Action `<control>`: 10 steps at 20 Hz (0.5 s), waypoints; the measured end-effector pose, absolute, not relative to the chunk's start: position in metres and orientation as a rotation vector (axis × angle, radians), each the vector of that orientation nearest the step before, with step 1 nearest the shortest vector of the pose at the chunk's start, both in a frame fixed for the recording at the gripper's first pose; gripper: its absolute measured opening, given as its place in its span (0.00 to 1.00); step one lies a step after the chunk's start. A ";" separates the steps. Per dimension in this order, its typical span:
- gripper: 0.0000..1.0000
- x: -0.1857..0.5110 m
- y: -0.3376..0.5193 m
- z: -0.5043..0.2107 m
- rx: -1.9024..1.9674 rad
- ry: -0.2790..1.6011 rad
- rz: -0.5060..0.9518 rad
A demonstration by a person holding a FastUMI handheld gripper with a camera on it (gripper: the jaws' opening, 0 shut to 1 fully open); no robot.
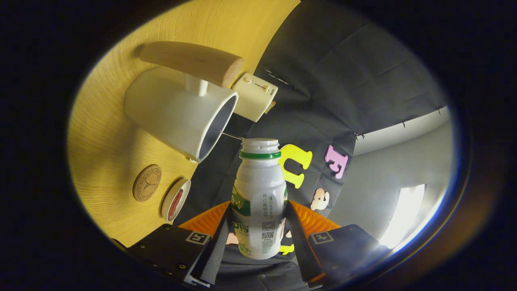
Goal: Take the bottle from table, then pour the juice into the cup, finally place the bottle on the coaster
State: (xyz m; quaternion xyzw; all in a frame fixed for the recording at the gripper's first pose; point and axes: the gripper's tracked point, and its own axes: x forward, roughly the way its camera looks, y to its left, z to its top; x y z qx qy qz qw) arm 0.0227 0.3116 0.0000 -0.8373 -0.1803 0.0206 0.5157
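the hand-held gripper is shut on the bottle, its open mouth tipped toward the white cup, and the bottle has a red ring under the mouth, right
Not quite: the ring is green, not red, as the gripper view shows. The hand-held gripper is shut on the bottle, its open mouth toward the white cup.

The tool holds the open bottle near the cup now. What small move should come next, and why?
Probably a little more tilt, keeping the mouth at the rim. The tool grips the white plastic bottle with the green neck ring between both fingers, its uncapped mouth just beside the opening of the white cup with the wooden handle. No juice is visibly crossing.
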 end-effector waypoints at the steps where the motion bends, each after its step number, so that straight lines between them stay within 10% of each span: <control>1: 0.75 0.022 0.312 0.001 -2.018 -0.438 0.048; 10: 0.75 0.019 0.315 0.000 -2.055 -0.458 0.048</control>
